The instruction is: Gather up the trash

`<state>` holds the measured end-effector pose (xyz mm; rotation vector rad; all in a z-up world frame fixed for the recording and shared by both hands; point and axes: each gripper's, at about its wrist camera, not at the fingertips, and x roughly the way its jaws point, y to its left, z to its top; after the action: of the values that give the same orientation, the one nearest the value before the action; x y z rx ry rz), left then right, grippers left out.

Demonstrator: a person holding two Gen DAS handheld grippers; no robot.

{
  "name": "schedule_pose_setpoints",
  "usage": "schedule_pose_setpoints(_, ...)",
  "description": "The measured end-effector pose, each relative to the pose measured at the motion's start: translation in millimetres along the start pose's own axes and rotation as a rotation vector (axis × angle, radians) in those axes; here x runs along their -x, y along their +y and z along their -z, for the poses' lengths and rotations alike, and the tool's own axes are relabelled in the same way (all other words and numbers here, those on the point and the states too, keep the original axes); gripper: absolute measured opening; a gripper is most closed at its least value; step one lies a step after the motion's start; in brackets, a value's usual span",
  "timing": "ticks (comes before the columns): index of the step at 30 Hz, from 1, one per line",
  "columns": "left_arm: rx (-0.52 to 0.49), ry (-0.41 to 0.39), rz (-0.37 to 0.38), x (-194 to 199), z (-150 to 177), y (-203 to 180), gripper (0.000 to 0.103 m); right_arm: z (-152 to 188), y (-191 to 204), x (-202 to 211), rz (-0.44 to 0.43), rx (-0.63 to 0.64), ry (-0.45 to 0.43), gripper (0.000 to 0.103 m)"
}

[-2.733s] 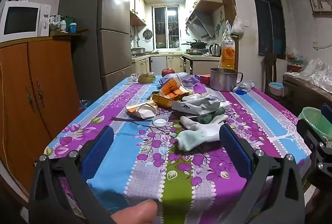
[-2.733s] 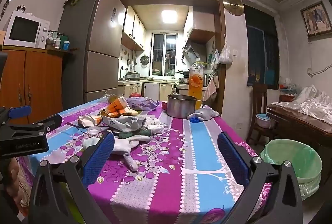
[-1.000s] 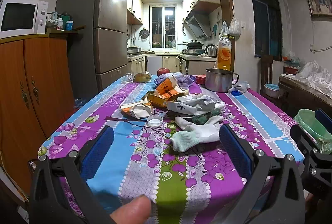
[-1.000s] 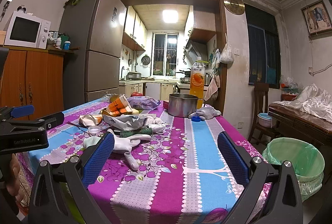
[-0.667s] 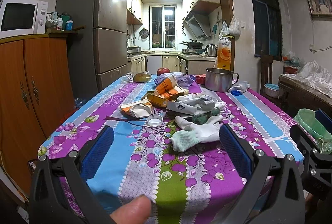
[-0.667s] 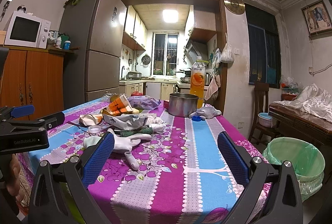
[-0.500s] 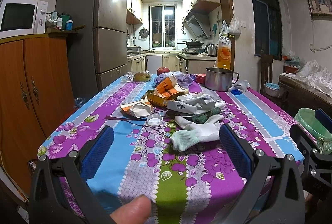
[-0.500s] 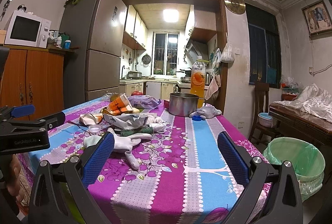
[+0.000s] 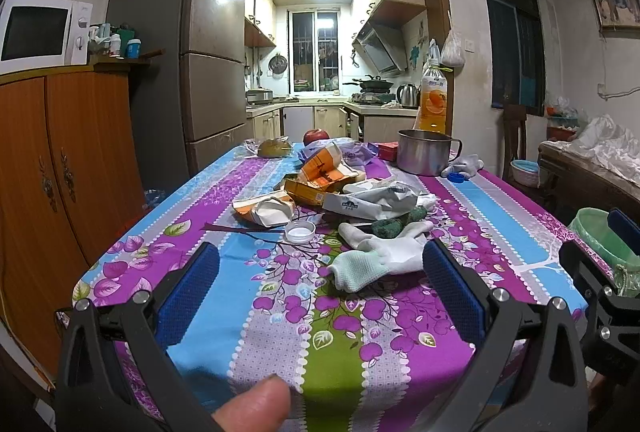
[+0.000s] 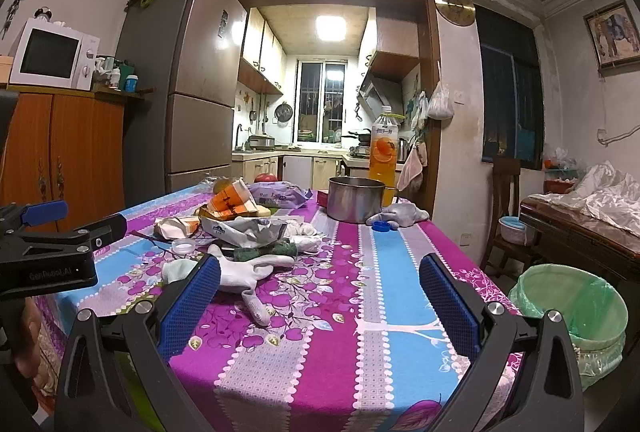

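Fingers (image 9: 188,296) of both grippers gape empty over the worktop's (image 9: 248,316) near edge, trash (image 9: 344,196) heaped ahead mid-cloth, green-lined bin (image 10: 576,308) right; one gripper body reads "GenRobot.AI".

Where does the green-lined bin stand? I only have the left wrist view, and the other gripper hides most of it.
Observer: The right wrist view shows the whole bin: on the floor beside the table's right side, by its near corner.
Operator: Is the right gripper carrying anything?
Observer: No. The right gripper is open, with nothing between its blue pads; a white glove lies on the cloth just ahead.
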<state>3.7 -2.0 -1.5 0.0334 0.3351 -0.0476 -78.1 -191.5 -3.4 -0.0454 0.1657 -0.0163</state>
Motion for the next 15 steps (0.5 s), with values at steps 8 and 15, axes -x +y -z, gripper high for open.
schedule_pose_setpoints(8, 0.001, 0.003, 0.001, -0.7, 0.5, 1.0, 0.098, 0.6, 0.6, -1.2, 0.000, 0.001, 0.000, 0.099)
schedule_pose_setpoints(15, -0.007, 0.012, 0.002, -4.6, 1.9, 3.1, 0.098, 1.2, 1.4, -3.4, -0.005, 0.005, 0.008, 0.099)
